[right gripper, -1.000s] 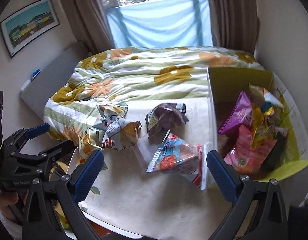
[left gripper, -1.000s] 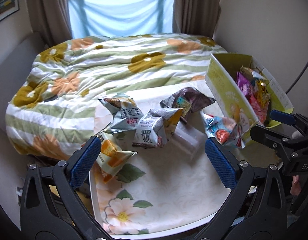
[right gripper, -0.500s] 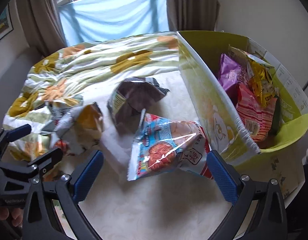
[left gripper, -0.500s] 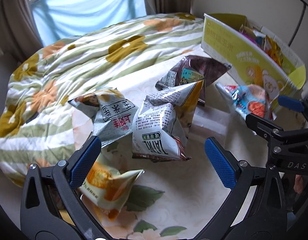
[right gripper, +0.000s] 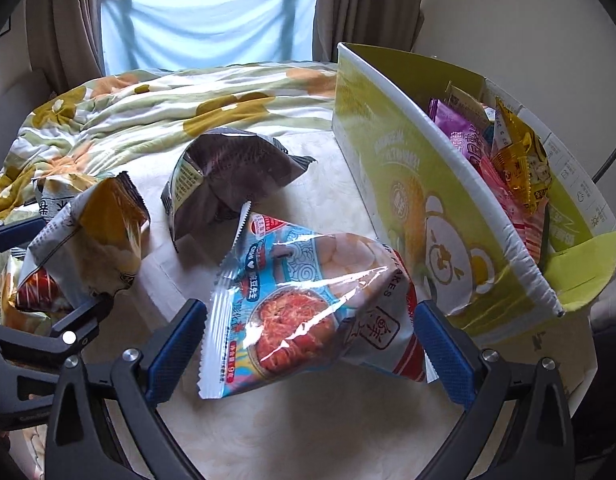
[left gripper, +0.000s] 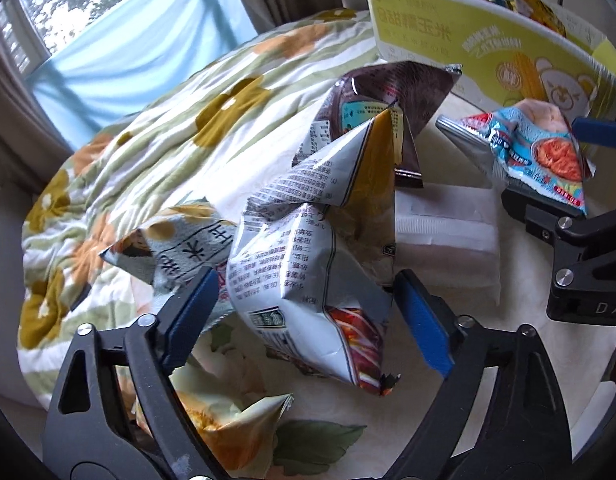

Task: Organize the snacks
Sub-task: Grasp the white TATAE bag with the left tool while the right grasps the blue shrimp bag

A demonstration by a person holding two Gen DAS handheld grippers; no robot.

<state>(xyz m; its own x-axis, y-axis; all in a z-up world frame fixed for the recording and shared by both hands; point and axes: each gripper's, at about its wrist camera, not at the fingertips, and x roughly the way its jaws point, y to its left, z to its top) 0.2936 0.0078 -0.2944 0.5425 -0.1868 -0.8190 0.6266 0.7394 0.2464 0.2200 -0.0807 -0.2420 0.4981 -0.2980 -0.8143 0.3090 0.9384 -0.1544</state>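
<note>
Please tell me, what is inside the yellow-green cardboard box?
The yellow-green cardboard box holds several snack packets standing together: a purple packet, a yellow-orange packet and a red-pink packet. The box wall covers their lower parts and the bottom, so the count is unclear.

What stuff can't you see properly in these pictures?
- Left wrist view: the orange packet at the bottom is partly hidden behind the left gripper, whose jaws are closing around the white printed bag.
- Left wrist view: the striped bag is half covered by that white bag.
- Right wrist view: the snacks low in the yellow-green box are hidden by its wall.
- Right wrist view: whether the right gripper touches the blue noodle bag is unclear.
</note>
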